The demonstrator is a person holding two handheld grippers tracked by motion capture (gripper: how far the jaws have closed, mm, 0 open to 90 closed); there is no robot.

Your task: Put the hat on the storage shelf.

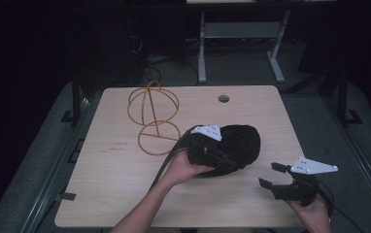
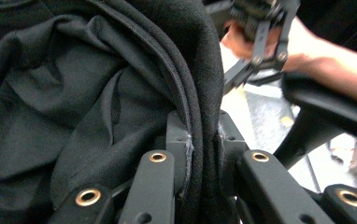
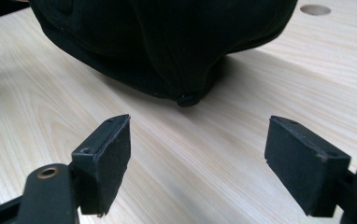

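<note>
A black hat [image 1: 237, 145] made of soft cloth is held by the left gripper [image 1: 208, 145]. In the left gripper view, a thick folded edge of the hat [image 2: 200, 116] is seen squeezed between the two jaws. The jaws are pressed tight on the cloth from both sides, with no gap left. The rest of the hat is bunched up to the left of the jaws and above them. In the high view, the hat is seen over the middle of the wooden table [image 1: 125, 194], just past the tips of the left gripper.

The right gripper [image 1: 273, 177] is held by the right hand [image 1: 314, 208] near the front right edge of the table. Its jaws are spread wide apart, and nothing is held between them. In the right gripper view, bare table is seen between the two pads [image 3: 116, 154]. The hat [image 3: 167, 42] is seen ahead of the jaws and a little above them, not touched by them. One seam of the hat hangs down to a point right in front of the gap.

A wire hat stand [image 1: 153, 116] made of orange hoops is seen on the table, past the left gripper and to its left. A small round hole [image 1: 224, 98] is seen in the table top, far beyond both sets of jaws.
</note>
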